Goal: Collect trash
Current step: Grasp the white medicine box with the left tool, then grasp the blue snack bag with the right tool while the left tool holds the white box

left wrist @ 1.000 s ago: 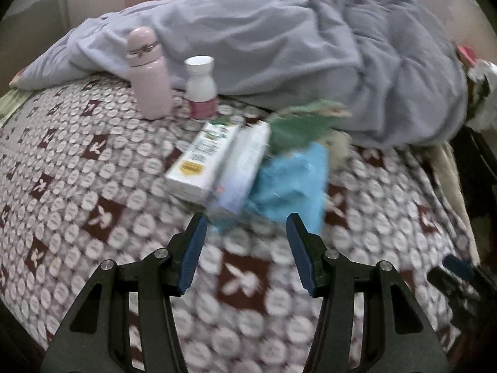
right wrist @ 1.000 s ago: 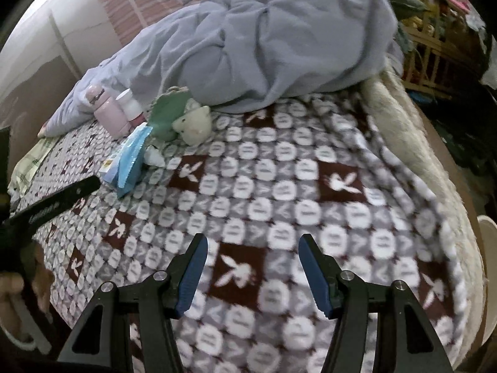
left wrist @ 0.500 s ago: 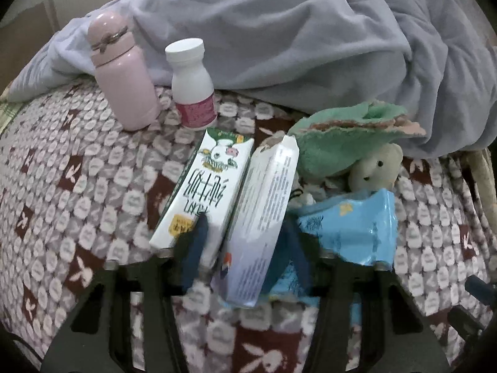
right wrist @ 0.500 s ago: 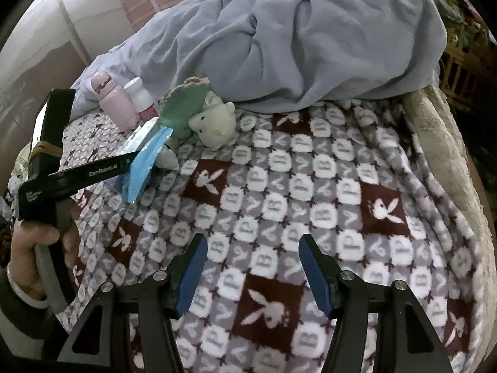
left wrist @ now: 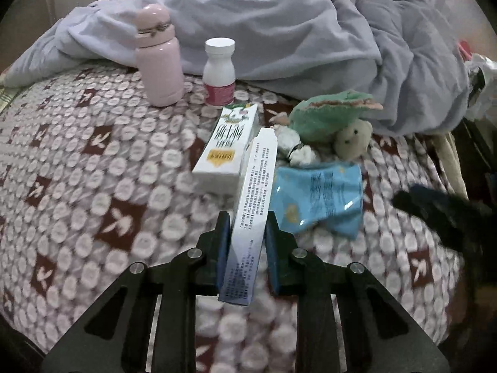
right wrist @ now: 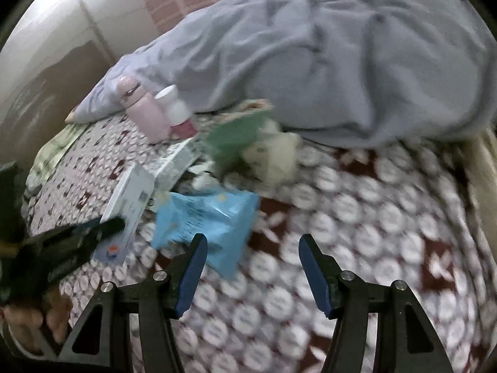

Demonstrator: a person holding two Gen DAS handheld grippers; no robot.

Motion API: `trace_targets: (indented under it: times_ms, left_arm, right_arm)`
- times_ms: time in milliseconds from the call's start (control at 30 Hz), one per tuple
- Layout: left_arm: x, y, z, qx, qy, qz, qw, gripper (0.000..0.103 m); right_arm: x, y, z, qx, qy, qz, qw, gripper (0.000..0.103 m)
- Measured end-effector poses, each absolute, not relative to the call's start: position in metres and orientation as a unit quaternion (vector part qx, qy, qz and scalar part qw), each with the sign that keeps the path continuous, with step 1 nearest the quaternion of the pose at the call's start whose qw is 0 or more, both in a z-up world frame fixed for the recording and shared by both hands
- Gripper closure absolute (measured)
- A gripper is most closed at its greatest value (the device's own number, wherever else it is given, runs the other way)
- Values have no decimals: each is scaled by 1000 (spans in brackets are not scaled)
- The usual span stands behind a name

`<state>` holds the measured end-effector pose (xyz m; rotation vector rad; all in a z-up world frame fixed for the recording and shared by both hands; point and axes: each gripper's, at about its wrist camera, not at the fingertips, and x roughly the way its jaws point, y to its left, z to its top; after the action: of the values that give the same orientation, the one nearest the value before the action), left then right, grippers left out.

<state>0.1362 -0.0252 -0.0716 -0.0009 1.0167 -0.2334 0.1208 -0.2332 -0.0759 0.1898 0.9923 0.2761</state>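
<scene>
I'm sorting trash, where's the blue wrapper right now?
In the left wrist view, the blue wrapper lies on the blanket, right of the gripped box, below the plush toy.

We are in a home bedroom: a bed with a patterned blanket (left wrist: 93,161), rumpled grey duvet (left wrist: 279,31) and plush toy (left wrist: 338,124).

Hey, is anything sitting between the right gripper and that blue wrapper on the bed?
Nothing visible. The right gripper is open, with only patterned blanket between it and the blue wrapper just ahead to its left. The left gripper, closing on the white box, stays beside it.
</scene>
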Motion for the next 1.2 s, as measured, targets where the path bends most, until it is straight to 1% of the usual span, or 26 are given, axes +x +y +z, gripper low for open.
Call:
trace_targets:
  times_ms: [167, 333, 400, 567, 600, 667, 700, 733, 833, 967, 1067, 1200]
  left_arm:
    - [121, -3, -68, 6, 488, -104, 866, 83]
    - [114, 8, -70, 9, 486, -94, 869, 83]
    - [113, 11, -70, 5, 485, -94, 869, 83]
    - [115, 17, -70, -3, 483, -89, 871, 83]
    - [115, 18, -70, -7, 484, -88, 871, 83]
    - [113, 19, -69, -12, 482, -87, 872, 83]
    - [111, 19, -67, -14, 480, -87, 873, 83]
    - [110, 20, -67, -14, 478, -87, 874, 83]
    - [108, 20, -67, -14, 479, -85, 873, 83]
    - [106, 22, -68, -18, 485, -85, 870, 83]
    - [106, 22, -69, -16, 484, -83, 871, 83]
    - [109, 22, -72, -17, 488, -82, 869, 83]
  right_arm:
    - [164, -204, -85, 60, 476, 185, 858, 44]
    - [198, -189, -112, 54, 508, 203, 835, 44]
    - [195, -189, -127, 87, 542, 240, 801, 44]
    - [150, -185, -122, 103, 557, 300, 768, 44]
    - [144, -184, -120, 96, 554, 302, 770, 44]
    - [134, -183, -113, 64, 539, 302, 784, 38]
    - [129, -181, -109, 47, 530, 312, 787, 29]
    - [124, -181, -106, 39, 527, 318, 787, 25]
    - [111, -180, -101, 6, 517, 326, 792, 25]
    - [98, -169, -103, -89, 506, 359, 779, 23]
    - [104, -158, -110, -140, 507, 371, 765, 22]
    - [123, -146, -124, -173, 514, 369, 755, 22]
